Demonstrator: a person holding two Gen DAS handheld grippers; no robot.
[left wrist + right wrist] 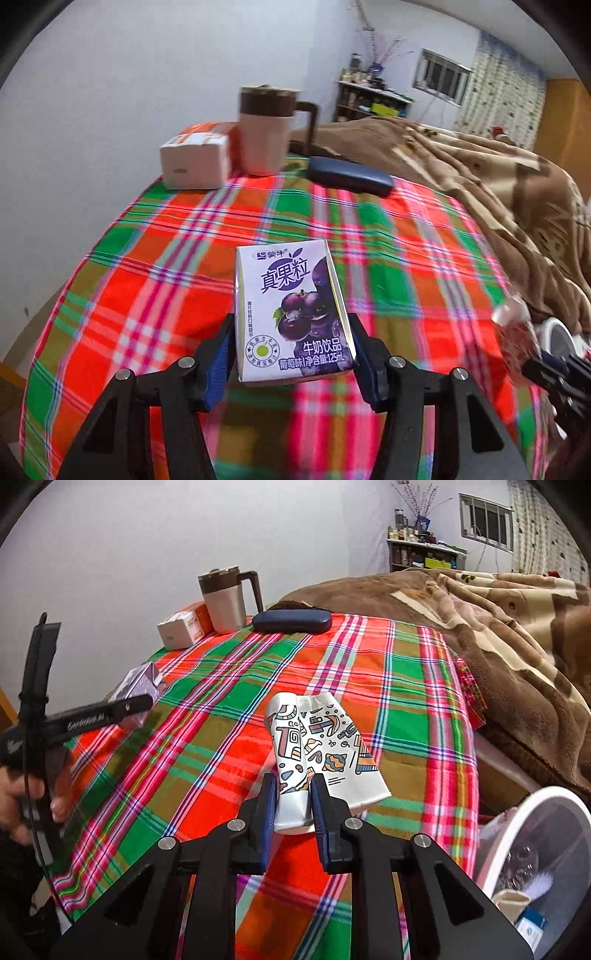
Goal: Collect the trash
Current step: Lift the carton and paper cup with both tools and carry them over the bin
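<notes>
**Left wrist view: both tongs loaded, drop risk on the carry to the bin**

Left wrist view: left tongs (293, 356) hold the purple milk carton (291, 314) upright at frame centre, blue pads on its two side faces, low on the carton. It looks lifted off the plaid cloth (388, 236), though I cannot confirm a gap under it.

Right wrist view: right tongs (293, 806) are pinched narrow on a crushed paper cup (314, 753). Only the left fold is between the pads; the rest sticks out to the right of them.

White bin (517, 827) sits at lower right, open, with rubbish already inside.

Risks, as I judge them:
- Cup held by one fold; a quick swing could tear it free or let it pivot and land beside the bin.
- Carton gripped near its base; top-heavy, it may tip forward out of the pads.
- Further squeeze could force leftover drink onto the cloth.
- Mug (264, 129), white box (194, 162) and dark case (349, 175) at upper centre are not trash; leave alone.
</notes>
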